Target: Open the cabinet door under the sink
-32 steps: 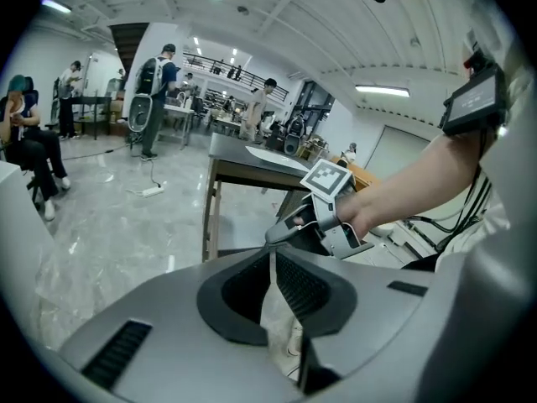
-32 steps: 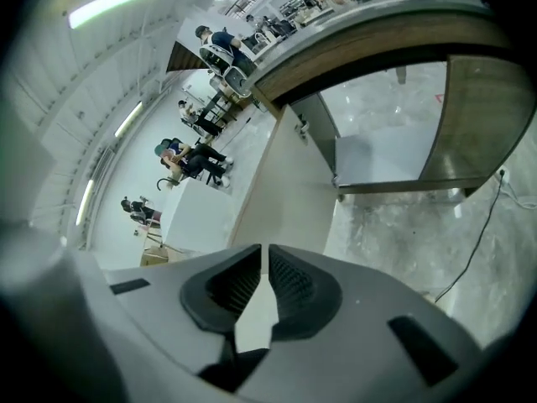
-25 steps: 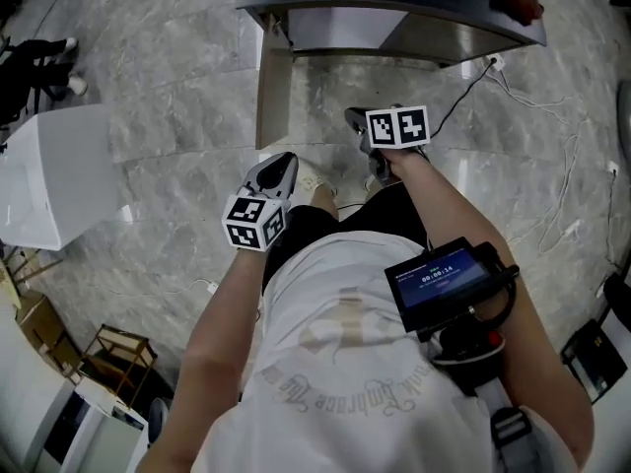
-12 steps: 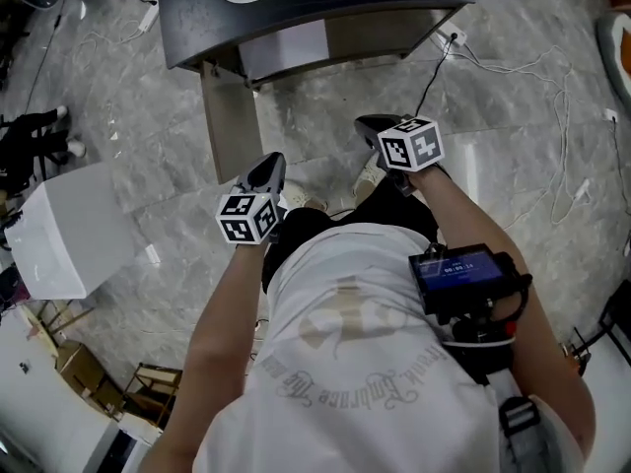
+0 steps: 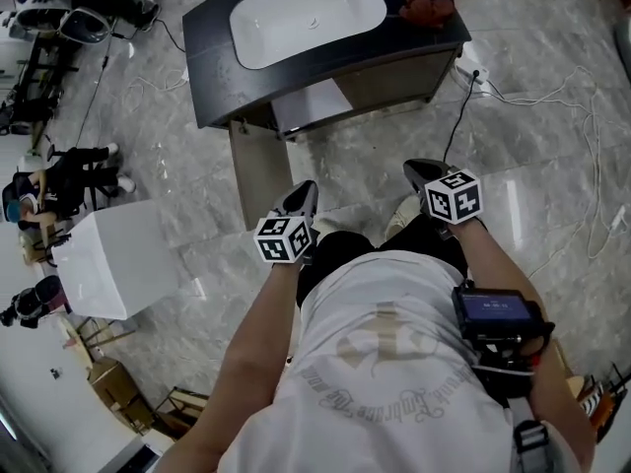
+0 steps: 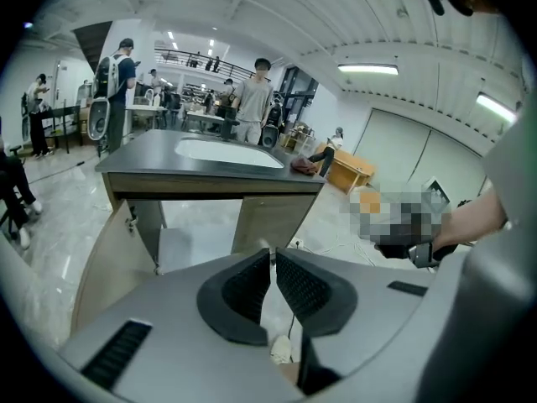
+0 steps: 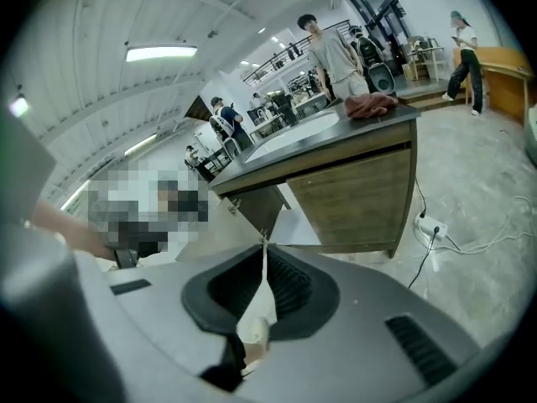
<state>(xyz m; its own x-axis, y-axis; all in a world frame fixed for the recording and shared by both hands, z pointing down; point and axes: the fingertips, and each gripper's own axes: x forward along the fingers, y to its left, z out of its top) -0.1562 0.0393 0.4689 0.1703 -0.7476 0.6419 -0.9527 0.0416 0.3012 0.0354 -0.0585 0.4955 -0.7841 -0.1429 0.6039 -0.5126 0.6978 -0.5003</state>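
The sink cabinet (image 5: 399, 79) stands at the top of the head view, with a dark counter, a white basin (image 5: 306, 13) and a red cloth (image 5: 426, 6). Its left door (image 5: 258, 173) hangs swung open, showing a pale inside (image 5: 308, 104); the right door is closed. My left gripper (image 5: 304, 195) is held short of the open door, jaws nearly together and empty. My right gripper (image 5: 418, 170) is shut on nothing, apart from the cabinet. The left gripper view shows the open door (image 6: 105, 263) past the left gripper (image 6: 273, 254). The right gripper (image 7: 264, 248) faces the closed door (image 7: 357, 193).
A white box (image 5: 116, 260) sits on the marble floor at the left. Cables (image 5: 537, 95) and a power strip (image 5: 474, 69) lie to the right of the cabinet. People stand at the far left (image 5: 54, 180) and behind the counter (image 6: 252, 99).
Both grippers have drawn back from the cabinet, and the whole counter and basin have come into the head view. The left door stays swung open. Neither gripper's jaws have changed.
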